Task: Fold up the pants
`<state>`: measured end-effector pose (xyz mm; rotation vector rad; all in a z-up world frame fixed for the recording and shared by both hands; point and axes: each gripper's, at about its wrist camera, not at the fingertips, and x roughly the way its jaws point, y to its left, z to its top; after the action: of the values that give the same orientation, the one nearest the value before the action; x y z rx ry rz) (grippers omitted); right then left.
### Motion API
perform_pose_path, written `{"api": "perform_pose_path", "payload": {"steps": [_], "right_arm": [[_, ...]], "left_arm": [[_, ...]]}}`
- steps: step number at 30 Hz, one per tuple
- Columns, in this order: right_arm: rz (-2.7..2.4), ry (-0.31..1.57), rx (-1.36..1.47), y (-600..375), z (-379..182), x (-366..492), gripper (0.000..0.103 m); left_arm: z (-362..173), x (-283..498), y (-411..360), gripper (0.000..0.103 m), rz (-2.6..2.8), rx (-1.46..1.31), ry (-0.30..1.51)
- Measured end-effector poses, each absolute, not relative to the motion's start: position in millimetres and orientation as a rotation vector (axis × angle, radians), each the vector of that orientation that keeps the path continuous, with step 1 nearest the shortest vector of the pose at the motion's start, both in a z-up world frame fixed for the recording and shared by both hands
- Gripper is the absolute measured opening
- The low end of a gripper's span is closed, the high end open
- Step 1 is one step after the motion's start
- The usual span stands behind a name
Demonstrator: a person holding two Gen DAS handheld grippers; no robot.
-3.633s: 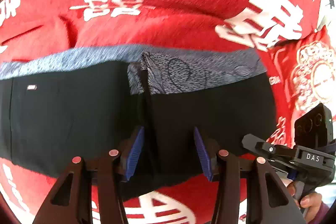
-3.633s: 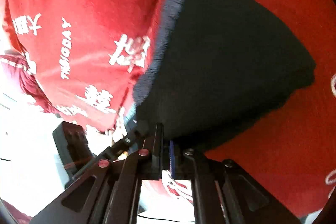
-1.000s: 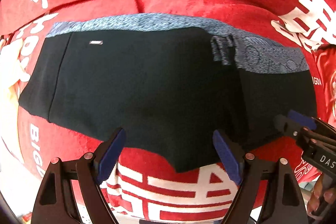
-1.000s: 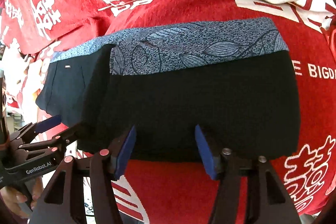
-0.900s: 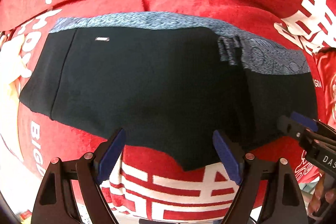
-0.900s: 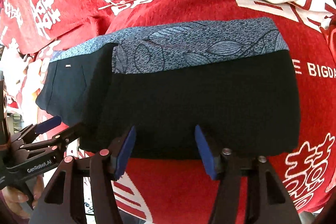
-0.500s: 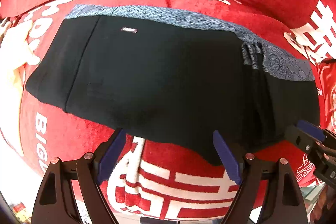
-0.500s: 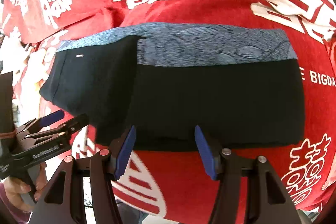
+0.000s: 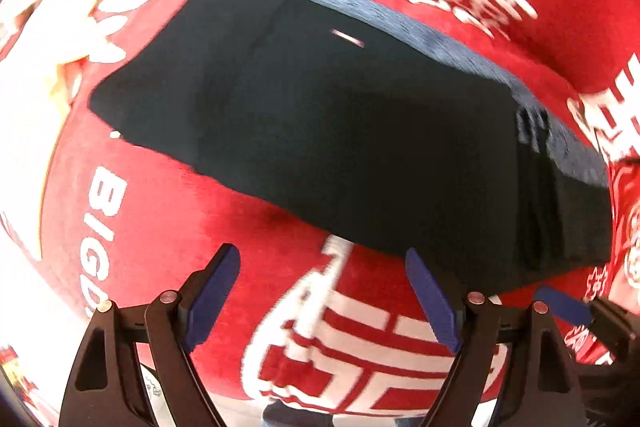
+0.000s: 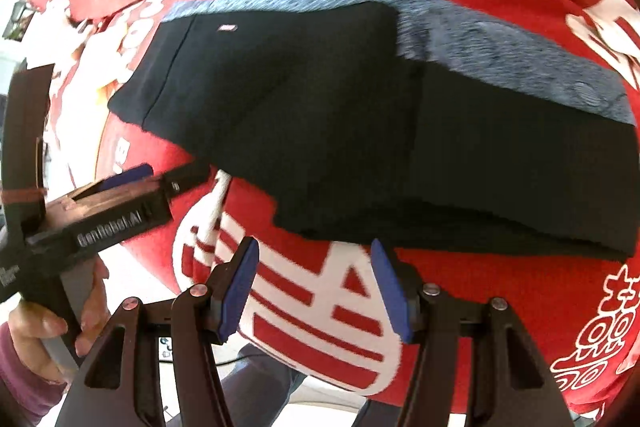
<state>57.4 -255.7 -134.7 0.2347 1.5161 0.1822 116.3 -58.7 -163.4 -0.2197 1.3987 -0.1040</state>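
The black pants (image 9: 360, 131) are laid folded on the red cloth (image 9: 168, 211) (gray band at the far edge), both the left tool (image 9: 322, 297) and the right tool (image 10: 316, 287) are held wide open with nothing gripped, and the loose top flap could be knocked open if the near edge is bumped.

Matt black cloth pants (image 9: 360, 131) (fuzzy red blanket (image 9: 192, 211) beneath)

Folded pants (image 9: 360, 131) lie flat on a printed blanket (image 9: 168, 211), just ahead of both sets of spread jaws, waistband (image 10: 480, 39) along the far edge, with the left gripper (image 9: 322, 297) to the left of the right gripper (image 10: 316, 291), neither touching the cloth.
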Motion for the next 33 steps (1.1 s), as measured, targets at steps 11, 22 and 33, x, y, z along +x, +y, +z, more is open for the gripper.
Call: {"api": "perform_pose_path", "payload": {"steps": [11,22,33], "right_arm": [[0.218,1.529,0.21,-227,-141,75,0.062],[0.253,1.535,0.191,-208,-142,86,0.062],[0.27,1.541,0.211,-201,-146,88,0.062]], "left_arm": [[-177,133,15,0.086,-0.016,-0.381,1.349],[-203,143,49,0.086,-0.078,-0.64,1.27],[-224,154,53,0.098,-0.226,-0.962,1.137]]}}
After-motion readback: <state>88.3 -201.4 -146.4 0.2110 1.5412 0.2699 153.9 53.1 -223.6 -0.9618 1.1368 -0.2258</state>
